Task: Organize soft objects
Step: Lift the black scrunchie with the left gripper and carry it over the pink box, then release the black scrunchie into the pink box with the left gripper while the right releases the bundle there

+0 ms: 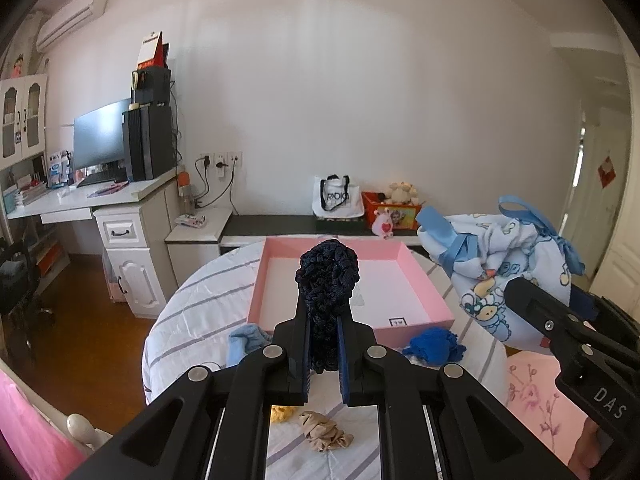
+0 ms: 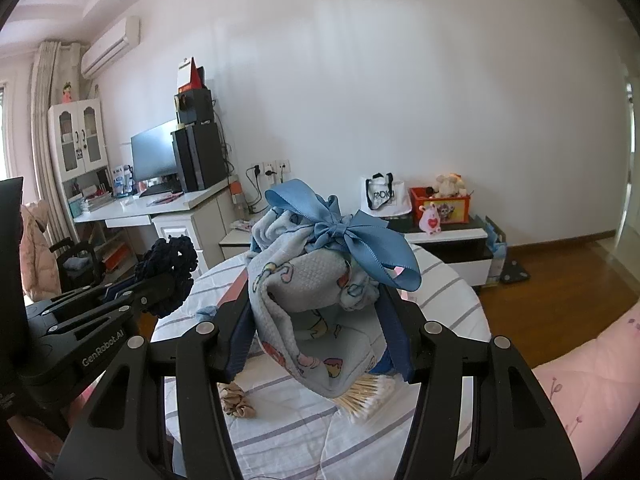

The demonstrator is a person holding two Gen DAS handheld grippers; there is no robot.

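Note:
My left gripper [image 1: 324,312] is shut on a dark navy scrunchie [image 1: 326,276] and holds it up over the near side of an open pink box [image 1: 424,280] on the striped round table [image 1: 192,312]. My right gripper [image 2: 316,312] is shut on a pale blue cartoon-print cloth bundle [image 2: 316,296] tied with a blue ribbon bow [image 2: 360,236], held above the table. The bundle also shows in the left wrist view [image 1: 496,256], to the right of the box. The left gripper with the scrunchie [image 2: 170,276] shows at the left of the right wrist view.
On the table lie a beige scrunchie [image 1: 326,432], a yellow scrunchie [image 1: 282,412], a bright blue scrunchie [image 1: 434,344], a light blue cloth [image 1: 246,340] and a pack of cotton swabs [image 2: 368,396]. A white desk [image 1: 80,200] stands left, a low cabinet [image 1: 304,224] behind.

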